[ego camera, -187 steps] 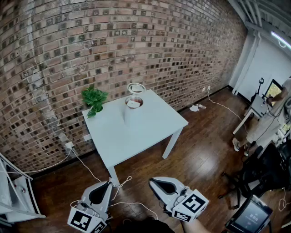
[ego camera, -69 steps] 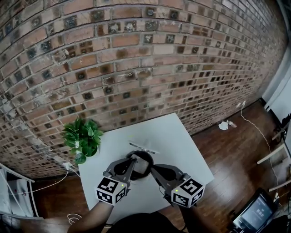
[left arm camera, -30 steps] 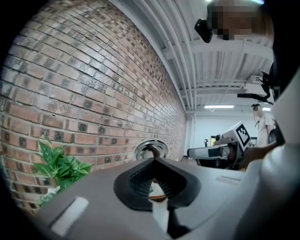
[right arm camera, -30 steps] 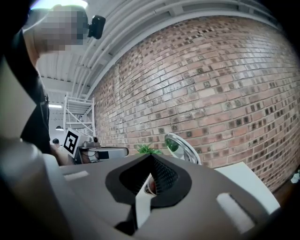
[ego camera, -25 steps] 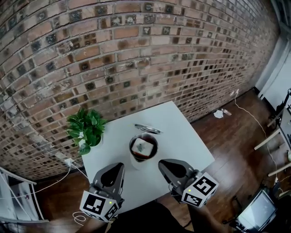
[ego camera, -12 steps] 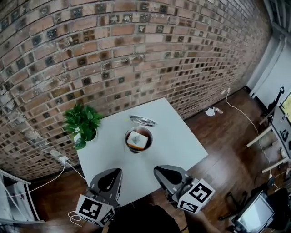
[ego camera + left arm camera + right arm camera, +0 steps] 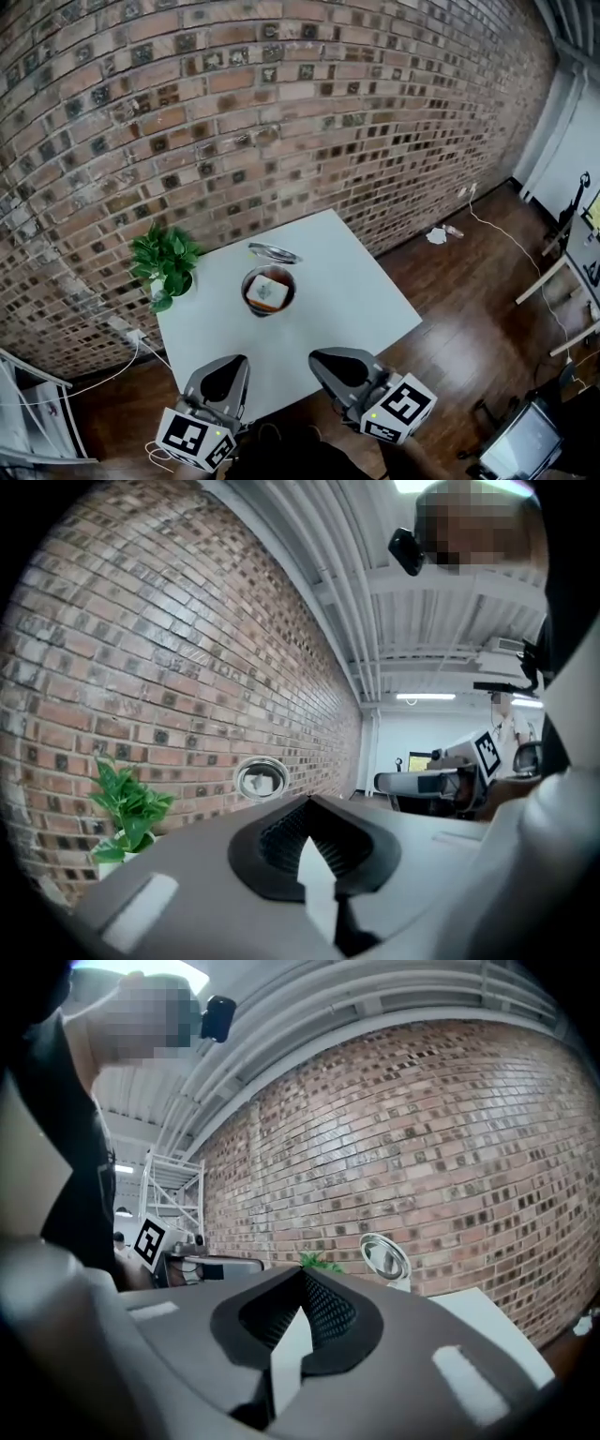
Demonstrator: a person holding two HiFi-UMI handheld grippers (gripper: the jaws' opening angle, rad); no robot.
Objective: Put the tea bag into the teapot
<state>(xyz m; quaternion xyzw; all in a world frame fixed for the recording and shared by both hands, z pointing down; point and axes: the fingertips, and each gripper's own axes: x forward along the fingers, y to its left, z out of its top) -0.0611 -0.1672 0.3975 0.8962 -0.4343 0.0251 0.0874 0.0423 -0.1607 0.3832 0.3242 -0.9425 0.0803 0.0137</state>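
Left hand-held gripper: jaws closed tip to tip, nothing between them; its own view shows only bare ribbed pads. Right hand-held gripper: the same, jaws together and empty. Both hang low at the near edge of the tabletop, well apart from the task's things.

Teapot: clear, open-topped, standing upright near the middle of the tabletop. Tea bag: a pale square lying inside the teapot, below its rim. Whether there is liquid in the pot I cannot tell from here.

Lid: off, lying on the tabletop just behind the teapot, on the wall side. Potted plant sits at the far left corner, against the brick wall.

Step, as I judge it: the placing looks complete, with the bag in, nothing held and neither gripper near the pot. The task sentence asks for nothing more. If I carry on to the lid, that calls for opening one set of jaws, reaching past the pot and taking the lid by its rim without knocking the glass.

Writing: none legible. The only print is the black-and-white square marker on each gripper's cube, a pattern without letters. No brand shows on the teapot, and I can make out no tag on the tea bag.
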